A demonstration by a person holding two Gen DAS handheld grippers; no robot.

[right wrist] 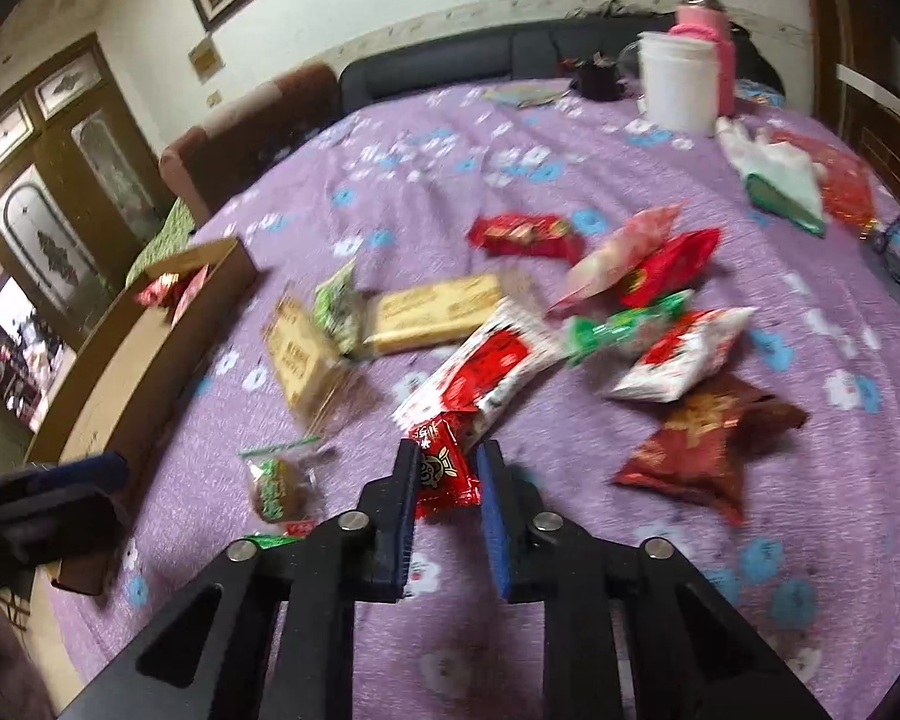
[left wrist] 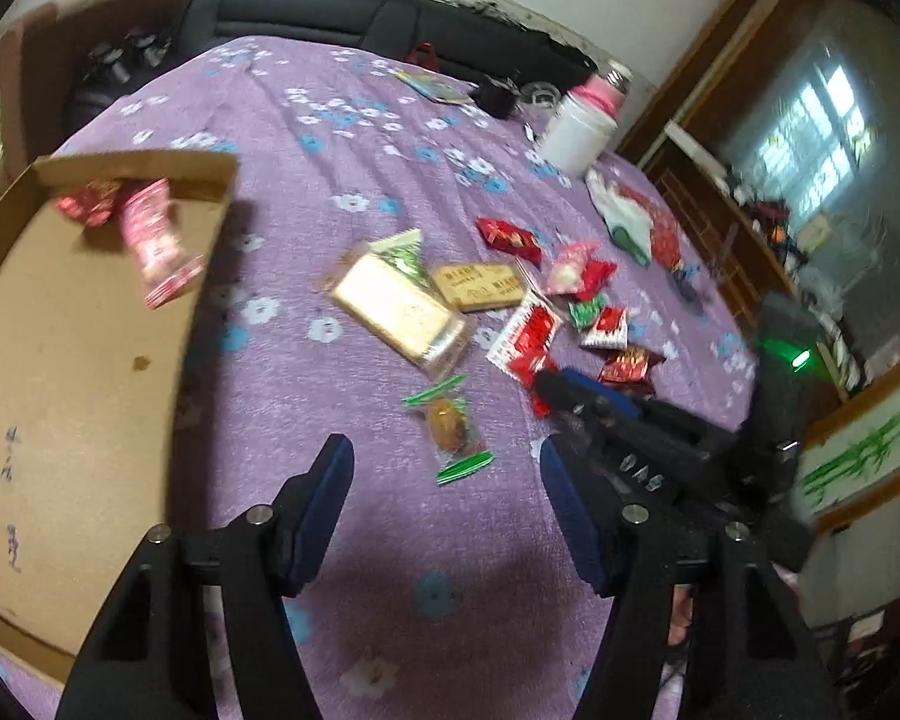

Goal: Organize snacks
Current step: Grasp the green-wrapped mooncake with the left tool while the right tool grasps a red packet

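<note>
My right gripper (right wrist: 447, 468) pinched only the red packet's (right wrist: 444, 471) corner; it might slip. Left gripper (left wrist: 444, 468) gaped, empty.

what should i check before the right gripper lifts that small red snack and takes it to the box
1. Right gripper closed on the small red packet: ok.
2. Only one snack between the pads: cannot tell; the red-and-white packet lies right at its tip.
3. Cardboard box has free floor: ok, only pink-red packets in its far corner.
4. Left gripper out of the way: not ok, it hangs open beside the right gripper.
5. Green-trimmed pastry clear of the lift: ok.
</note>
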